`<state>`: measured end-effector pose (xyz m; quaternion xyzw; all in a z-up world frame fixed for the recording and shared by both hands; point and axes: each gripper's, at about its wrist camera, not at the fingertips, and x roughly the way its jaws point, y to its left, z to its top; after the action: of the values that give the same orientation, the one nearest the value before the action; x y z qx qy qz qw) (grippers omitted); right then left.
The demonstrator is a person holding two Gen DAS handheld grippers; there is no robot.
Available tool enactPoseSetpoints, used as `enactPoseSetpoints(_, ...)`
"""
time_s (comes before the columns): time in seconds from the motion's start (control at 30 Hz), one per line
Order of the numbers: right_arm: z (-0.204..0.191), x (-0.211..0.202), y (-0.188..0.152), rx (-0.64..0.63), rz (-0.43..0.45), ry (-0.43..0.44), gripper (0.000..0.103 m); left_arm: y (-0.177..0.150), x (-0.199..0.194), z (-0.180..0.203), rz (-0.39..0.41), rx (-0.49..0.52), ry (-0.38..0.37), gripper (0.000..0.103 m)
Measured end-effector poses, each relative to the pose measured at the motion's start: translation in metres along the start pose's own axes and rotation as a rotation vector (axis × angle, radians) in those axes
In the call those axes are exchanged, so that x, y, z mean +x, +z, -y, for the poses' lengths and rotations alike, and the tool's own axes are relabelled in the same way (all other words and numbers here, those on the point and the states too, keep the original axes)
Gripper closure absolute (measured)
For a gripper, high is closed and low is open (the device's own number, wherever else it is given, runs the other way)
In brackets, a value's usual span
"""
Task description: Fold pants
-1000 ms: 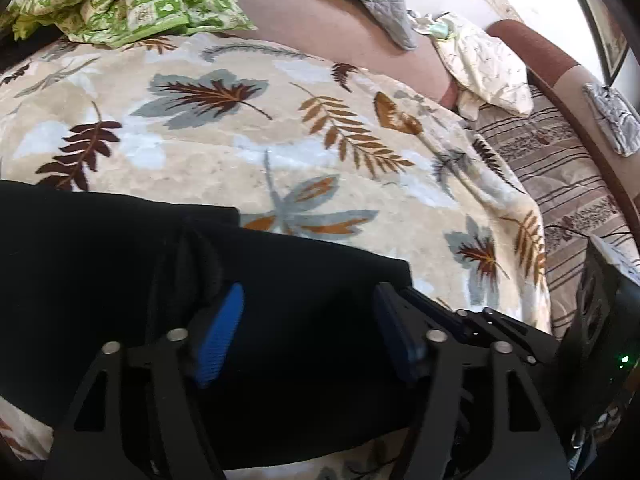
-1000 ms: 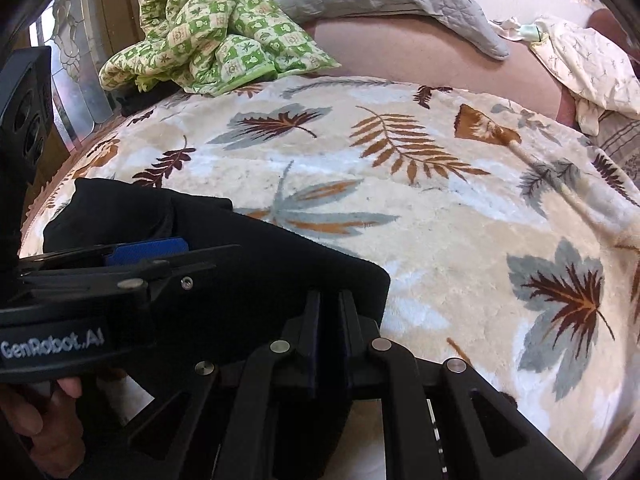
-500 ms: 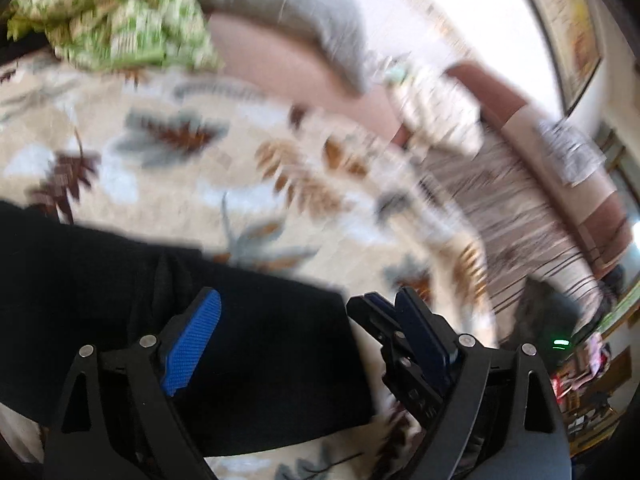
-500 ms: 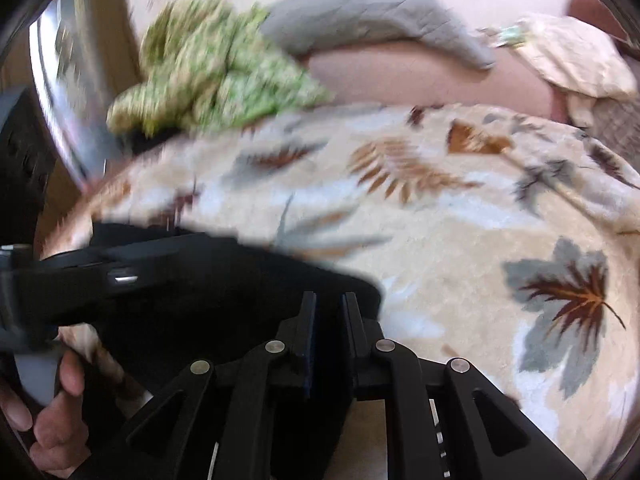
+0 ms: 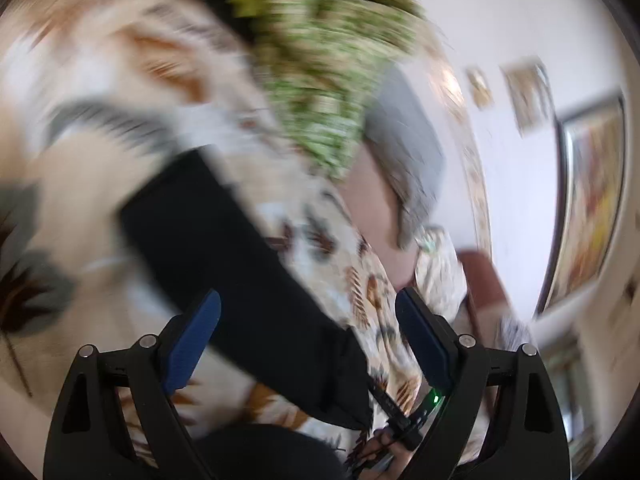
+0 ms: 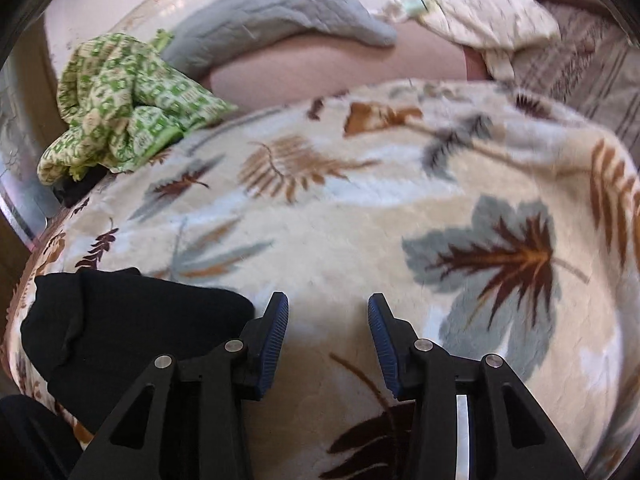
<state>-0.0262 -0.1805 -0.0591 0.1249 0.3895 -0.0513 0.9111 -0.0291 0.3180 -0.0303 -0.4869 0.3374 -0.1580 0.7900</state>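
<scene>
The black pants lie folded in a compact bundle on the leaf-patterned blanket, at the lower left of the right wrist view. In the blurred, tilted left wrist view they show as a dark slab running diagonally under my left gripper. My left gripper is open and empty, above the pants. My right gripper is open and empty, over bare blanket just right of the pants.
A green patterned cloth is bunched at the blanket's far left. A grey pillow and a cream cloth lie along the sofa back. A striped cover is at the far right.
My right gripper has opened and let go of the pants, moving right onto bare blanket. My left gripper has lifted and swung round fast, blurring its view; it stays open.
</scene>
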Motion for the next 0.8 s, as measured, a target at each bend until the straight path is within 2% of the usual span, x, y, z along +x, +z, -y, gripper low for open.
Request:
enactPoseSetpoints(0.07,0.001,0.002,-0.002,0.002,0.003,0.000,0.060,0.001,0.005,-0.028,0.010,-0.073,-0.032,0.014)
enactPoseSetpoints(0.2,-0.005,0.003,-0.005,-0.044,0.012,-0.018,0.056,0.001,0.020,-0.050,0.027,-0.098,-0.046,0.014)
enactPoseSetpoints(0.33,-0.007,0.004,-0.004,-0.053,0.013,-0.021,0.055,0.001,0.021,-0.044,0.028,-0.068,-0.050,0.014)
enactPoseSetpoints(0.4,-0.007,0.003,-0.005,-0.052,0.015,-0.020,0.055,-0.007,0.020,-0.046,-0.029,-0.150,-0.069,0.014)
enactPoseSetpoints(0.43,-0.007,0.003,-0.004,-0.051,0.017,-0.019,0.055,-0.009,0.020,-0.047,-0.052,-0.162,-0.063,0.014)
enactPoseSetpoints(0.47,-0.007,0.003,-0.005,-0.050,0.018,-0.018,0.055,-0.011,0.024,-0.044,-0.074,-0.158,-0.028,0.014)
enactPoseSetpoints(0.6,-0.007,0.003,-0.005,-0.057,0.017,-0.017,0.055,0.001,0.037,-0.041,-0.025,-0.174,0.019,0.013)
enactPoseSetpoints(0.7,-0.005,0.002,-0.005,-0.046,0.017,-0.004,0.055,0.004,0.039,-0.038,0.008,-0.205,-0.009,0.014)
enactPoseSetpoints(0.73,-0.004,0.002,-0.004,-0.043,0.017,-0.002,0.055,0.003,0.039,-0.037,0.016,-0.215,-0.033,0.021)
enactPoseSetpoints(0.77,-0.005,0.002,-0.004,-0.043,0.017,-0.003,0.055,0.002,0.037,-0.035,0.023,-0.219,-0.041,0.035)
enactPoseSetpoints(0.8,-0.005,0.003,-0.005,-0.046,0.016,-0.005,0.055,-0.001,0.034,-0.035,0.033,-0.213,-0.035,0.043)
